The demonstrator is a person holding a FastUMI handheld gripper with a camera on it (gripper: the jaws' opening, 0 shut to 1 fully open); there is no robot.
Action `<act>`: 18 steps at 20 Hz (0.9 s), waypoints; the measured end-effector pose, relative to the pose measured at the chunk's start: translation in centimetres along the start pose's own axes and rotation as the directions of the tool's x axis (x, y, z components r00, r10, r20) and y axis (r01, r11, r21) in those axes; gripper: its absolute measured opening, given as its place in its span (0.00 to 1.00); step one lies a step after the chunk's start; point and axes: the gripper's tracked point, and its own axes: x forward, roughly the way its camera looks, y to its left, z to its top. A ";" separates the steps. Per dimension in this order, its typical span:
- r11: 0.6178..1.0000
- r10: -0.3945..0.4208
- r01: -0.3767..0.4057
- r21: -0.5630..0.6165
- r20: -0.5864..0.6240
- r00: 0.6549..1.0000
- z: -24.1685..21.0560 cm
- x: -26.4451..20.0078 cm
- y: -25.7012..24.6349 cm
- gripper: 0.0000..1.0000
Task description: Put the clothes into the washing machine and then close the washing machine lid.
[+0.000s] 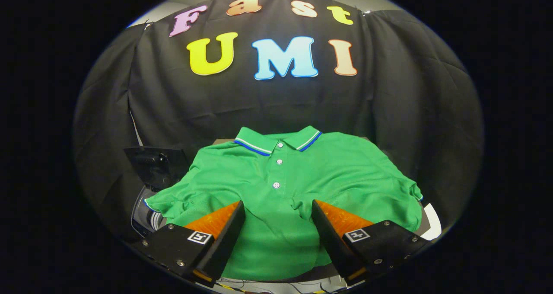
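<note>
A green polo shirt (pixel 285 186) lies spread out flat, collar away from me, with a white and blue stripe on the collar and buttons down the placket. My gripper (pixel 276 207) hovers over its lower half, fingers wide apart, open, with the shirt's middle showing between them. The fingertips sit just above or on the fabric; contact is unclear. To the left of the shirt, under its sleeve, is the washing machine (pixel 147 216) with a dark raised lid (pixel 157 166) standing up behind the opening.
The shirt rests on a dark surface in front of the black cloth wall. A white sheet edge (pixel 432 222) pokes out beyond the shirt's right sleeve. Thin cables (pixel 242 285) run along the near edge below the fingers.
</note>
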 end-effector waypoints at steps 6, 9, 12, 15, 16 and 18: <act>1.000 -0.012 0.012 -0.003 -0.013 1.000 0.3 0.3 -0.3 0.96; 0.997 -0.070 0.070 0.012 0.019 0.997 0.3 0.7 -0.8 0.79; 0.968 -0.144 0.140 -0.206 -0.003 0.990 0.1 0.7 -0.3 0.21; 0.880 -0.256 0.253 -0.403 0.047 0.965 0.2 -0.3 0.4 0.04; 0.878 -0.253 0.255 -0.405 0.060 0.966 0.4 -0.8 0.5 0.02; 0.912 -0.230 0.238 -0.332 0.065 0.971 0.3 -0.3 0.2 0.01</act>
